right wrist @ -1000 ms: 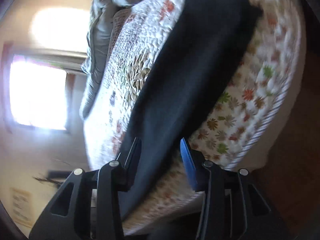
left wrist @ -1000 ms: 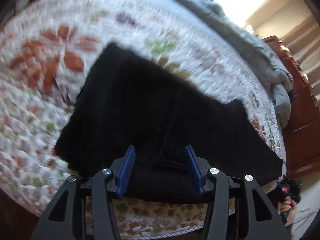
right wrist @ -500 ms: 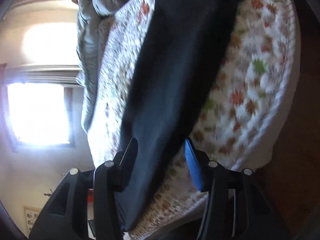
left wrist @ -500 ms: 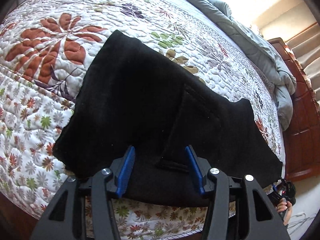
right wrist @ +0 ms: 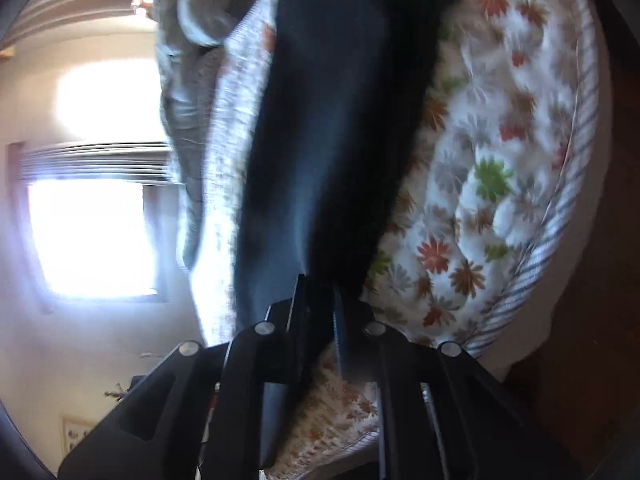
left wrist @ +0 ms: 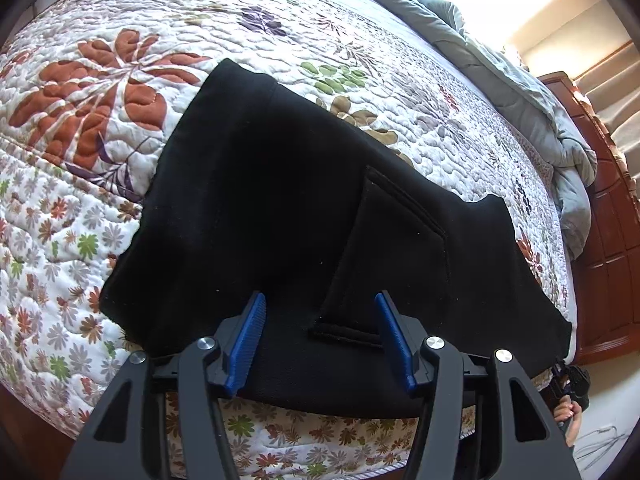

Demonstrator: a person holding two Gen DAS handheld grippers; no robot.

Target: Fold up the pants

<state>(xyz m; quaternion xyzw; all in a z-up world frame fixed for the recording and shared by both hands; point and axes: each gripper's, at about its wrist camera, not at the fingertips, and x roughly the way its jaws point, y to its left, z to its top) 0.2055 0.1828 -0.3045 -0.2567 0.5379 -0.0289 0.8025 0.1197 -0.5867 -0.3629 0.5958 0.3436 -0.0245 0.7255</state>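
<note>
Both tools over pants (left wrist: 280,208) — right tool (right wrist: 320,304) pinching.

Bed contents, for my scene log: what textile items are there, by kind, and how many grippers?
Black pants: 1
Floral quilt: 1
Grey comforter: 1
Grippers: 2, the left gripper open, the right gripper shut on the pants
Total: 5

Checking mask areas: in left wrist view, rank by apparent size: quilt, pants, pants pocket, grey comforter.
1. quilt, fills most of the frame.
2. pants.
3. comforter, though it lies farther from the camera, so its true size is unsure.
4. pocket, close to the comforter in apparent area, so 3 and 4 are uncertain.
</note>
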